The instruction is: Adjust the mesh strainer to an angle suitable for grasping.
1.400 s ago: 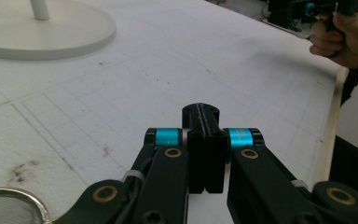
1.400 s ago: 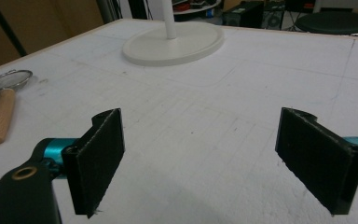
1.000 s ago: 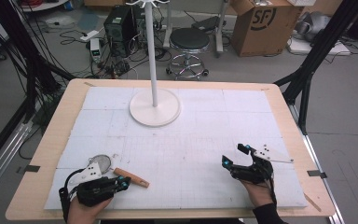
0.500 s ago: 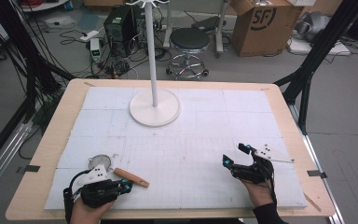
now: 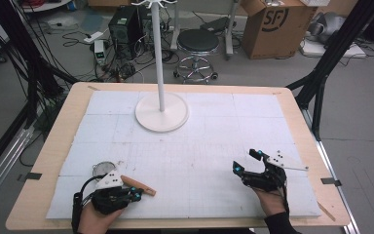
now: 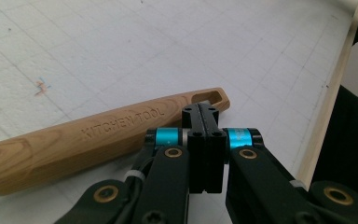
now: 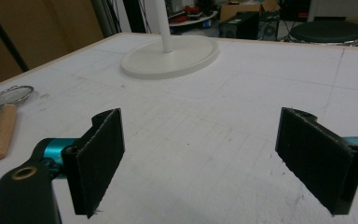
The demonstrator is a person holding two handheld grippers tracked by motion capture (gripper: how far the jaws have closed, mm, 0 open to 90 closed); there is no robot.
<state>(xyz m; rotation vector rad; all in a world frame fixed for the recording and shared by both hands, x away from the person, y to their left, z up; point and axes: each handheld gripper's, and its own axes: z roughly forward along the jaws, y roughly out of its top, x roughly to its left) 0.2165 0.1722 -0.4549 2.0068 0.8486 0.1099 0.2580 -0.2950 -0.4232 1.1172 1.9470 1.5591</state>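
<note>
A small strainer lies on the white mat at the front left, with its round mesh (image 5: 103, 169) toward the far side and its wooden handle (image 5: 139, 185) pointing right. The handle (image 6: 102, 137) is stamped KITCHEN TOOL and has a slot at its end. My left gripper (image 5: 137, 195) is just on the near side of the handle. Its jaws are shut together with nothing between them, the fingertips (image 6: 205, 112) at the slotted end. My right gripper (image 5: 247, 161) rests at the front right, open and empty (image 7: 200, 161). Far off to its left, the strainer (image 7: 10, 96) is also visible.
A white coat stand rises from a round base (image 5: 161, 113) at the middle back of the mat. The wooden table edge (image 5: 58, 141) frames the mat. A stool (image 5: 198, 43), a cardboard box (image 5: 272, 24) and cables are on the floor behind.
My left gripper has edged slightly to the right along the handle. The strainer and the right gripper have not moved.
</note>
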